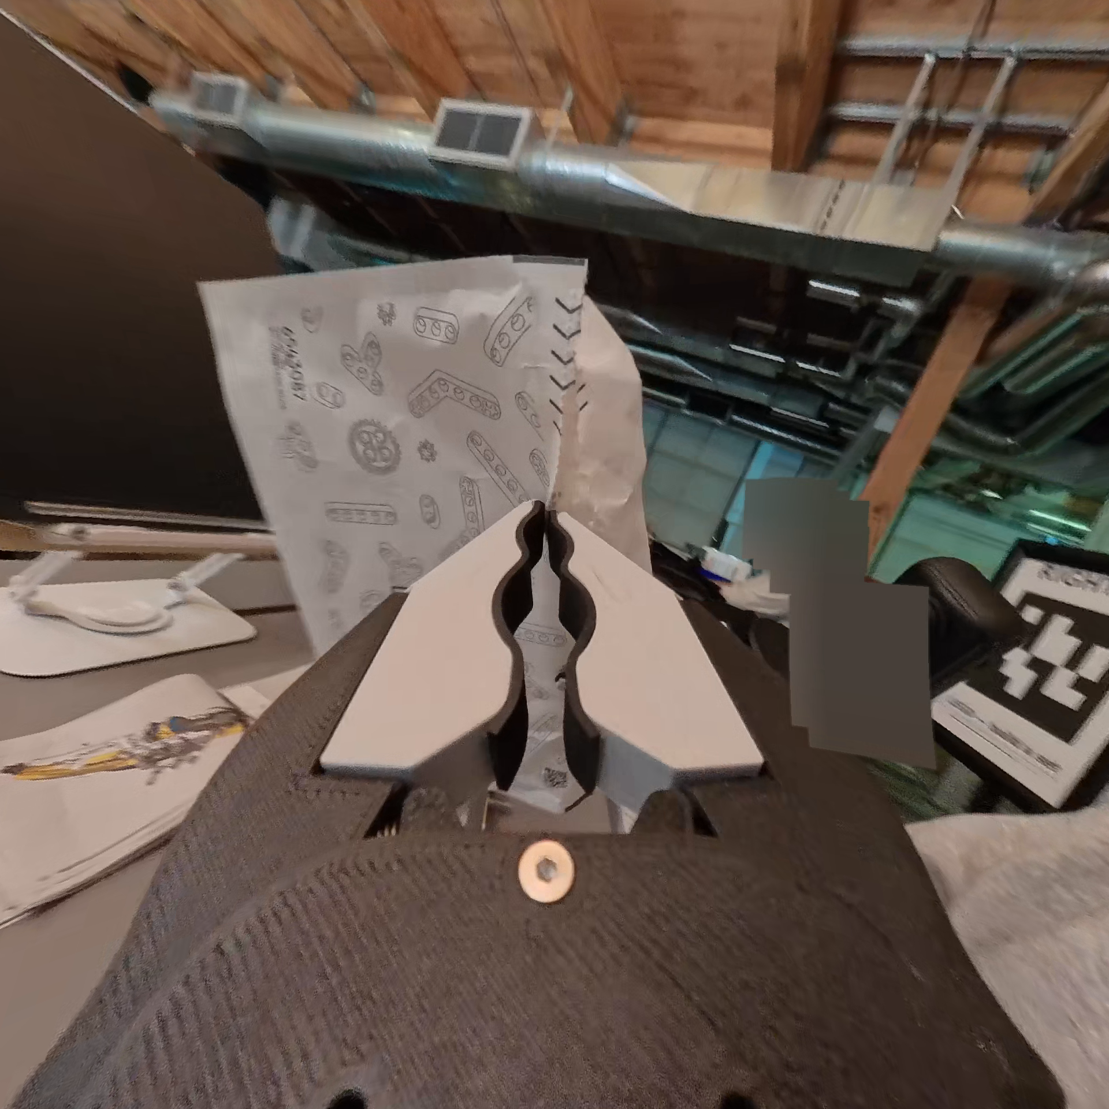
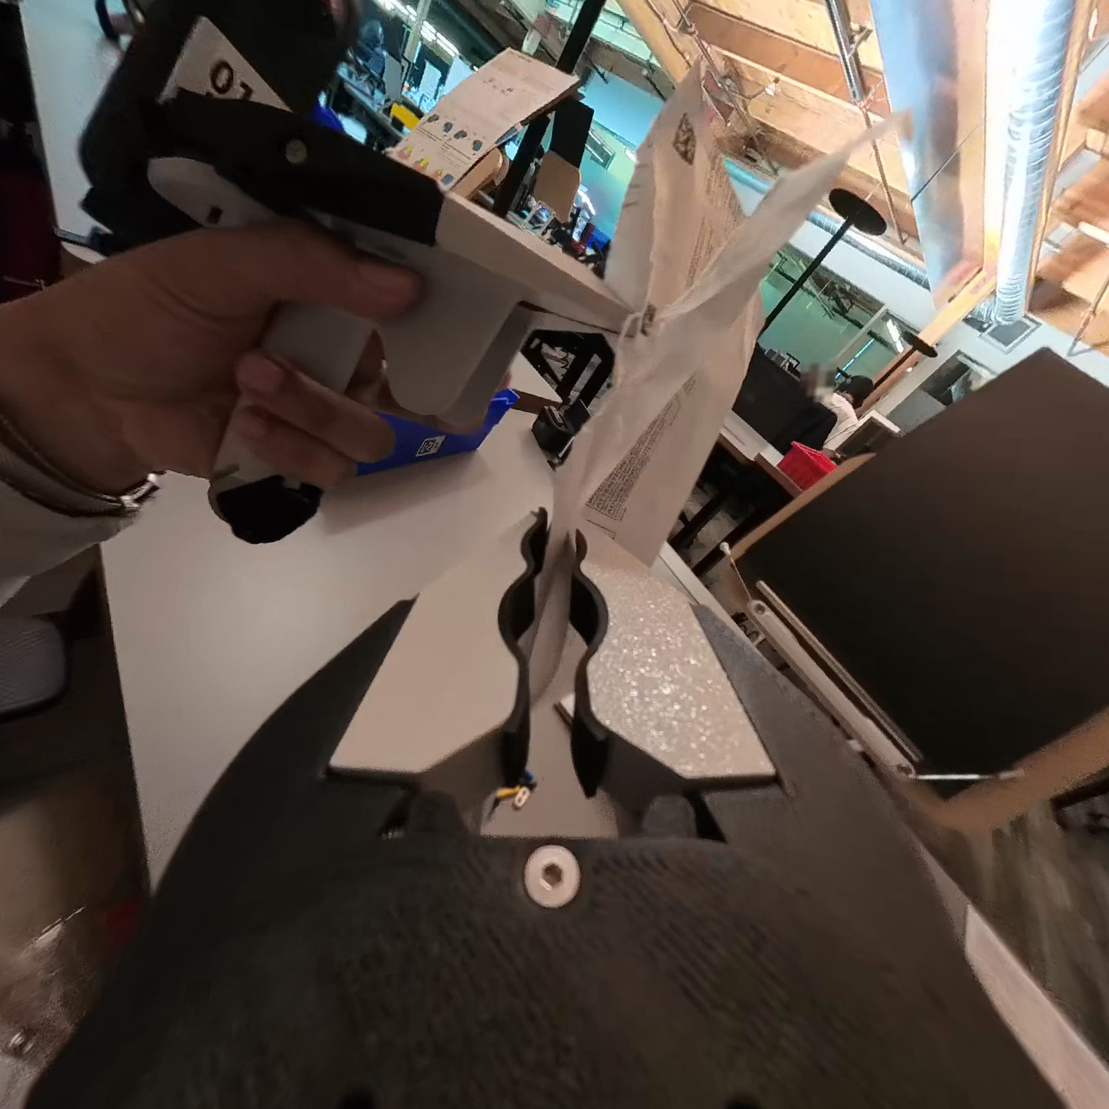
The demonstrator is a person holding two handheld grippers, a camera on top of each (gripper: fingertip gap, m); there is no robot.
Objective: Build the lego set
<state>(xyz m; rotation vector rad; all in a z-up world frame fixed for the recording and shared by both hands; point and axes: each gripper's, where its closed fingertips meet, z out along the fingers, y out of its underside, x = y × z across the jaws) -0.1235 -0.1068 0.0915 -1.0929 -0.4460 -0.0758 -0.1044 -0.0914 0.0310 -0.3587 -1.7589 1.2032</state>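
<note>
A white paper parts bag (image 1: 408,420) printed with grey outlines of parts is held up in the air between both grippers. My left gripper (image 1: 545,510) is shut on the bag at its torn edge; the bag stands up above the fingertips and is partly torn down a perforated line. My right gripper (image 2: 561,528) is shut on a torn strip of the same bag (image 2: 678,336), which stretches up to the left gripper (image 2: 627,312) seen from the side in a person's hand (image 2: 198,360). The bag's contents are hidden.
A white table (image 2: 240,600) lies below. An open instruction booklet (image 1: 90,780) lies at the left, beside a white stand (image 1: 120,612) of a dark monitor (image 1: 108,300). A dark monitor (image 2: 936,588) stands at the right. A blue box (image 2: 432,438) sits further back. One gripper's finger ends stand about 7 centimeters off the other's.
</note>
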